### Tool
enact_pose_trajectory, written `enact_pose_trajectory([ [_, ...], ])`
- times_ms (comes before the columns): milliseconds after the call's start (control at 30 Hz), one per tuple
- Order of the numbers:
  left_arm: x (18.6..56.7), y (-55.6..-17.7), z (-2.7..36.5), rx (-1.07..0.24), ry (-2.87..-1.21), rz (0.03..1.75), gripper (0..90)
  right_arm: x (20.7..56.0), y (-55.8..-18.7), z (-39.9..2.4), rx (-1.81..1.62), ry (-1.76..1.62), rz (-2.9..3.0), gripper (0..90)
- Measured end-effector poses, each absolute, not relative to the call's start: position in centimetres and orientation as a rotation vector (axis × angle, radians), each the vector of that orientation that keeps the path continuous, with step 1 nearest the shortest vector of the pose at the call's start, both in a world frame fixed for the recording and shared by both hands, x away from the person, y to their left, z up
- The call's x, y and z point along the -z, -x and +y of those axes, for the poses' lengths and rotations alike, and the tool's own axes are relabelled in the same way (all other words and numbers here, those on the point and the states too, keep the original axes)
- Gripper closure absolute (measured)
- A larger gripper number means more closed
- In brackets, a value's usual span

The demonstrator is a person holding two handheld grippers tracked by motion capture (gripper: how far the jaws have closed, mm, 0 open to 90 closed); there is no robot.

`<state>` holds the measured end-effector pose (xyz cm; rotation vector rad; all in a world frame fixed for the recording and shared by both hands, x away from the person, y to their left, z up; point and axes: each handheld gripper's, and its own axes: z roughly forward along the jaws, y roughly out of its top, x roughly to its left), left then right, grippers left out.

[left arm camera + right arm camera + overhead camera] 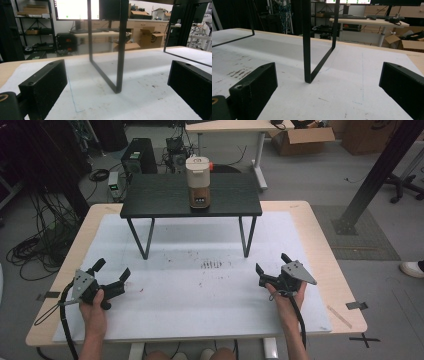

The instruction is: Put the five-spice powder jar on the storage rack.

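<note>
Nothing in the work appears to have been started. The person holds the left gripper (112,272) and the right gripper (272,263) low over the white-covered surface (200,295), one near each front corner, and both sets of fingers stand wide apart with nothing between them. In the left gripper view the black fingers (43,85) frame a leg of the small black stand (119,50), and the right gripper view shows the same spread fingers (253,86) before another leg (306,42). The likely object of the work, a tan and white appliance (199,182), stands upright on top of the black stand, well apart from both grippers and untouched. Judging from this, the reach, the grasp and any moving of the appliance all remain to be done.
</note>
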<state>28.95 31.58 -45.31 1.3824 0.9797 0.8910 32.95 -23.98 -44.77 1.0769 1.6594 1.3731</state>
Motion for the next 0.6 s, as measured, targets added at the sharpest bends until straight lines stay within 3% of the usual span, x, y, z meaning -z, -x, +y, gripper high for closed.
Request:
enact_pose_trajectory([
  [600,45.3,-28.9,31.6,-0.894,-1.383,0.982,2.9,45.3,-31.5,-24.7,-1.484,-1.001,1.503,1.9],
])
